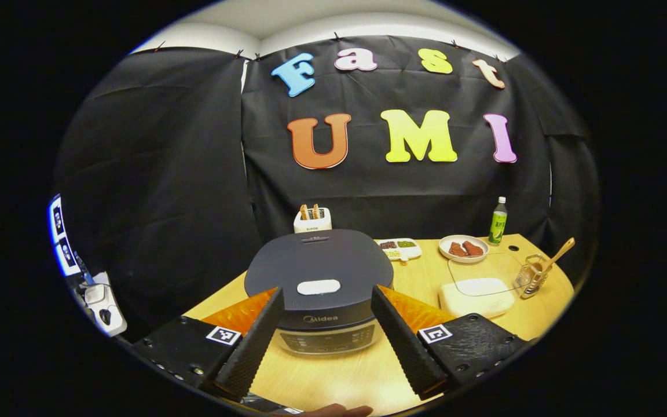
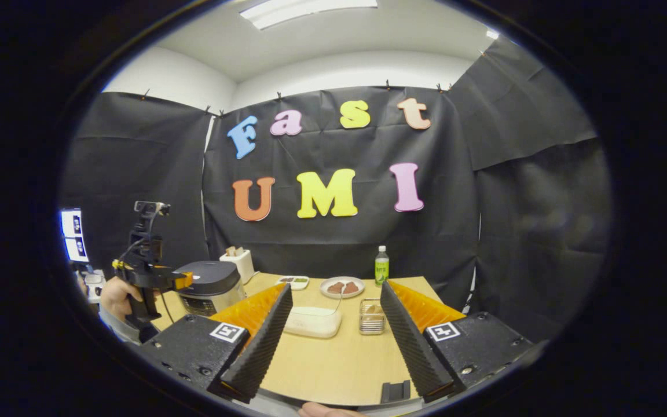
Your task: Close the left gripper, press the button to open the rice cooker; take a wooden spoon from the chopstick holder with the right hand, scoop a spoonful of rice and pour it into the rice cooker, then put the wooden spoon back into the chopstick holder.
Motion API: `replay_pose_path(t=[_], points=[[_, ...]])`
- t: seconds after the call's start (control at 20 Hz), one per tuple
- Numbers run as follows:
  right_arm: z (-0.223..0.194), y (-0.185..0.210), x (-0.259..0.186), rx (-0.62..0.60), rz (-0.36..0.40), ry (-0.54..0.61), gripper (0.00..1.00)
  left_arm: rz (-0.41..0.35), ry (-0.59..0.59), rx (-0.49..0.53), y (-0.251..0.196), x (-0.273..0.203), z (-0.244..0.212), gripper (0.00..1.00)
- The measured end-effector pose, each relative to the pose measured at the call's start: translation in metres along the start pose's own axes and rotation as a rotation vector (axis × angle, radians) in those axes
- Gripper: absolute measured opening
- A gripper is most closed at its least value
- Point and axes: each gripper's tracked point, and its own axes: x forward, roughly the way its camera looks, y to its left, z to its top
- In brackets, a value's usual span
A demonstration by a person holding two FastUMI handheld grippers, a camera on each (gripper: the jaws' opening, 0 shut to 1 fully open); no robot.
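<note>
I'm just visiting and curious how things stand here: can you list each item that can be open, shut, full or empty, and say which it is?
Rice cooker: lid shut.
Left tool: open, holding nothing.
Right tool: open, holding nothing.
Chopstick holder: upright, wooden spoon standing inside.
Rice container: clear lid on.
Green bottle: upright, capped.
Plate: holds brown food.

Bare table point(image 2: 333, 365) before right jaws; rice container point(image 2: 313, 322), chopstick holder point(image 2: 372, 316) seemingly block beyond.

left gripper point(image 1: 326, 333): jaws spread wide, nothing between | right gripper point(image 2: 336, 341): jaws spread wide, nothing between
</note>
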Motion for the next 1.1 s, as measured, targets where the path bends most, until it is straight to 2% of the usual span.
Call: replay_pose_path(t=[0.1,0.15,0.2,0.45,0.6,0.95,1.05,1.1], points=[[0.002,-0.013,0.0,0.01,-0.032,-0.004,0.96,-0.017,-0.029,-0.007,-0.006,-0.021,0.007,0.96],[0.002,-0.014,-0.001,0.014,-0.038,-0.003,0.96,-0.017,-0.053,0.001,-0.005,-0.031,0.012,1.0],[0.001,-0.016,-0.001,0.019,-0.039,0.0,0.96,-0.013,-0.079,0.005,-0.005,-0.042,0.018,0.96],[0.003,-0.017,-0.003,0.02,-0.039,-0.003,0.96,-0.021,-0.216,-0.019,-0.008,-0.105,0.046,0.96],[0.006,-0.016,-0.008,0.02,-0.039,-0.013,0.99,-0.027,-0.292,0.009,-0.012,-0.138,0.057,0.96],[0.028,-0.018,-0.022,0.024,-0.058,-0.051,0.96,-0.134,-0.313,-0.032,-0.032,-0.177,0.071,0.96],[0.035,-0.018,-0.027,0.03,-0.06,-0.062,0.96,-0.137,-0.312,-0.041,-0.032,-0.184,0.076,0.96],[0.04,-0.018,-0.029,0.033,-0.058,-0.072,0.96,-0.14,-0.321,-0.039,-0.032,-0.188,0.079,1.0]])
